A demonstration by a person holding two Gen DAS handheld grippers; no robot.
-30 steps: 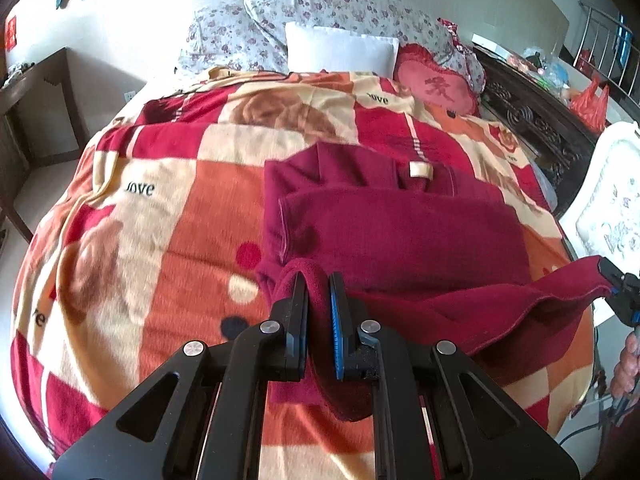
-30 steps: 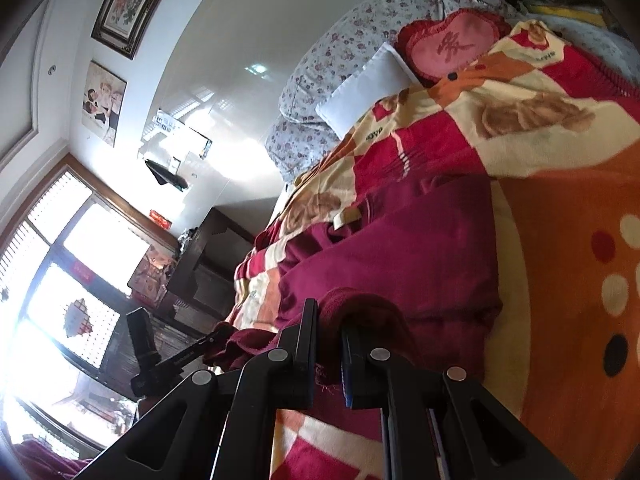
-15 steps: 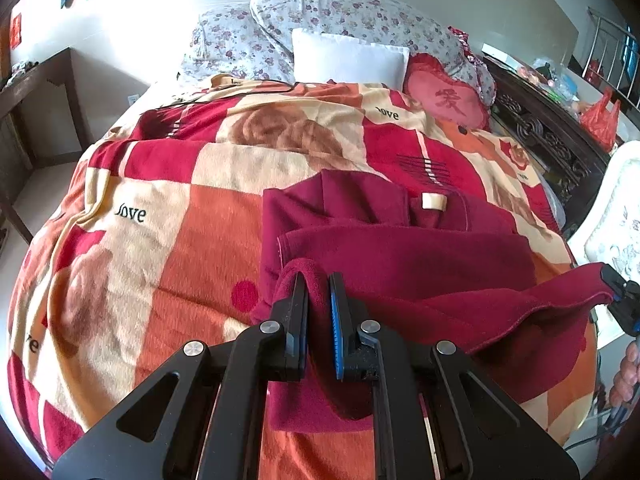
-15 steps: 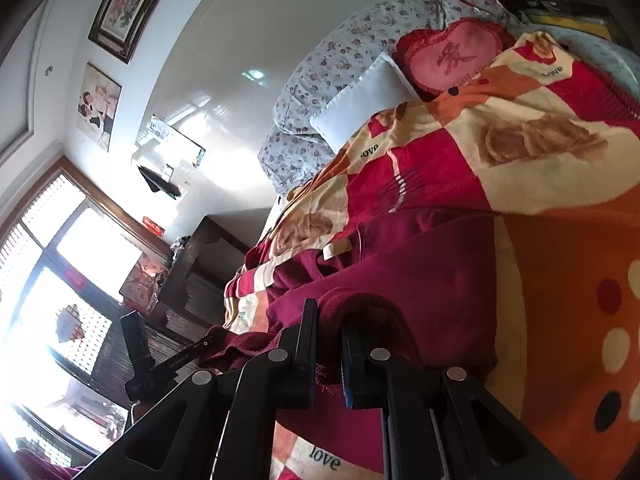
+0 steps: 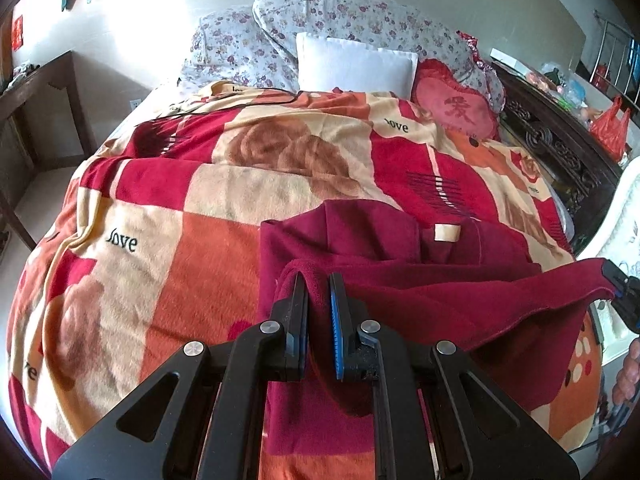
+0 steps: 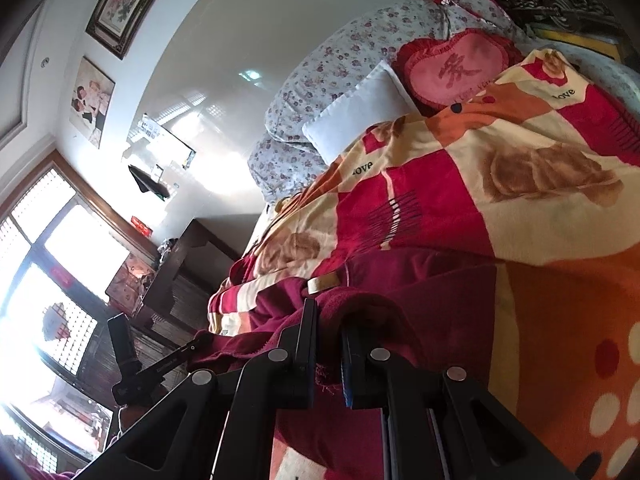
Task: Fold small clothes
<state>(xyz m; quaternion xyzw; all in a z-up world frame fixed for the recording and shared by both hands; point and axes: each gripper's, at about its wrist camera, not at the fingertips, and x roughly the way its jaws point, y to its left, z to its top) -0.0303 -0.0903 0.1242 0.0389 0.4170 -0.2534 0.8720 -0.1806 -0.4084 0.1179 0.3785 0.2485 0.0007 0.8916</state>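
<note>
Maroon knit garment [image 5: 400,296] lies part-folded near the bed's [image 5: 224,208] foot edge; left claw [image 5: 318,308] and right claw [image 6: 328,344] each pinch its lifted hem, seemingly mid-fold.

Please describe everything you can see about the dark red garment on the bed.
The dark red garment looks like soft, fleecy knit. Its upper part lies flat on the patterned blanket, collar end toward the pillows, with a small cream label showing. Its near edge is lifted off the bed and stretched between the left gripper and the right gripper, each shut on a bunched corner, so fabric hangs below in a fold.
</note>
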